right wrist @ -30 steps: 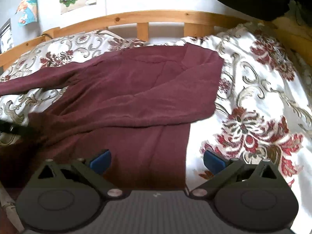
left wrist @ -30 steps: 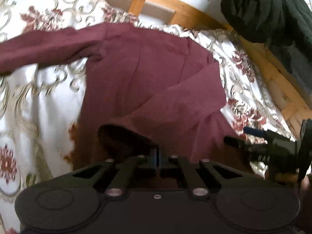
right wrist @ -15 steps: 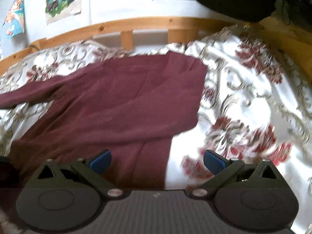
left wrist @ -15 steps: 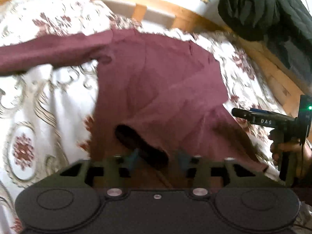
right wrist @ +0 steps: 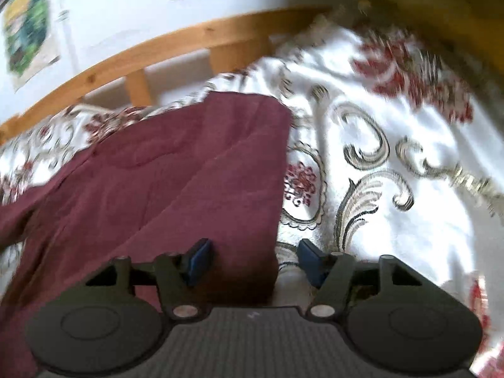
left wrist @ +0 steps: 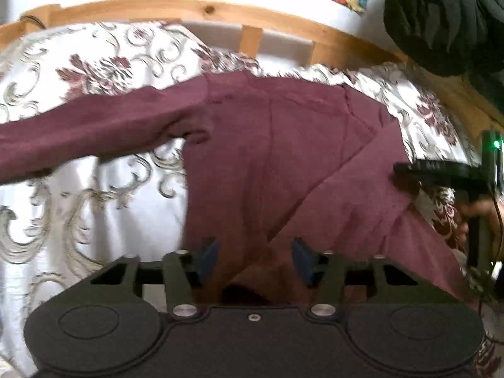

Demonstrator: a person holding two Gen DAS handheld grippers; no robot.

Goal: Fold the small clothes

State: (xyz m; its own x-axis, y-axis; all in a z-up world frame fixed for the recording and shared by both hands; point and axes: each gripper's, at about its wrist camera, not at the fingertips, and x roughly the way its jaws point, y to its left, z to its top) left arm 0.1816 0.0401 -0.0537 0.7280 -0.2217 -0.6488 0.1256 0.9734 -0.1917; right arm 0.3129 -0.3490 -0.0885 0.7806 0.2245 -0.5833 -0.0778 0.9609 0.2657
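A maroon garment lies spread on a bed covered in a white floral cloth, its right edge between the closing jaws of the right gripper, blue pads not yet pressing it. A wooden rail runs behind, posters on the wall.

wrist views, angled down, sharing shirt

Bare bedspread right of maroon shirt: free passage; wooden rail blocks far edge.
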